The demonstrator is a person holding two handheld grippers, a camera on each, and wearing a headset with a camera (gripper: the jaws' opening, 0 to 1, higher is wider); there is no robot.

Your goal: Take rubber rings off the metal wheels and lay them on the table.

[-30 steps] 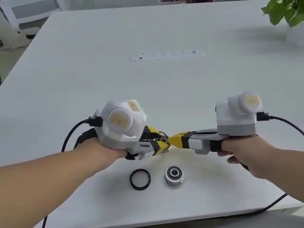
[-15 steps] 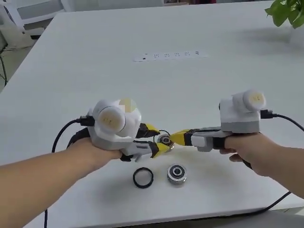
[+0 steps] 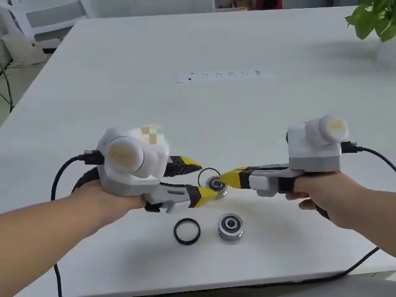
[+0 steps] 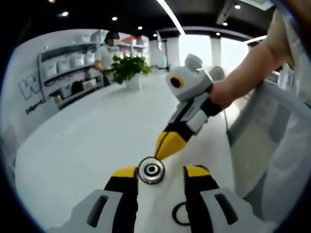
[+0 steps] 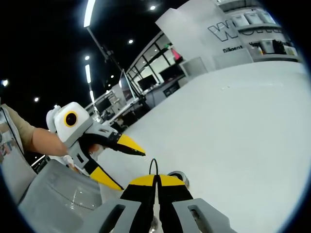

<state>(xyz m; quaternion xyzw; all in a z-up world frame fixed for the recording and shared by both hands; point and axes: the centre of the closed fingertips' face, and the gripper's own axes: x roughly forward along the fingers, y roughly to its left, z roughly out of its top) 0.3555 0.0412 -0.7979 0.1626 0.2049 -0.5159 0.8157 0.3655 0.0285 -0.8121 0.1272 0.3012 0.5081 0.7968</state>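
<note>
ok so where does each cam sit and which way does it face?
Head view: on the person's head, facing forward and down at the table; shows left hand, right hand, left tool, right tool.
Left gripper view: on the left tool, facing along its spread jaws at the wheel; right hand shows.
Right gripper view: on the right tool, facing along its shut jaws pinching a ring; left hand shows.
Shared: gripper views face each other; each shows the other tool.

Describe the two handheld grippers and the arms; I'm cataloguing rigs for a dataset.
The left gripper and right gripper match: white-and-grey blocky bodies, black jaws with tapered yellow tips. A black left cable trails from one, a black right cable from the other. The forearms are bare; a beige short sleeve shows in the right gripper view.
</note>
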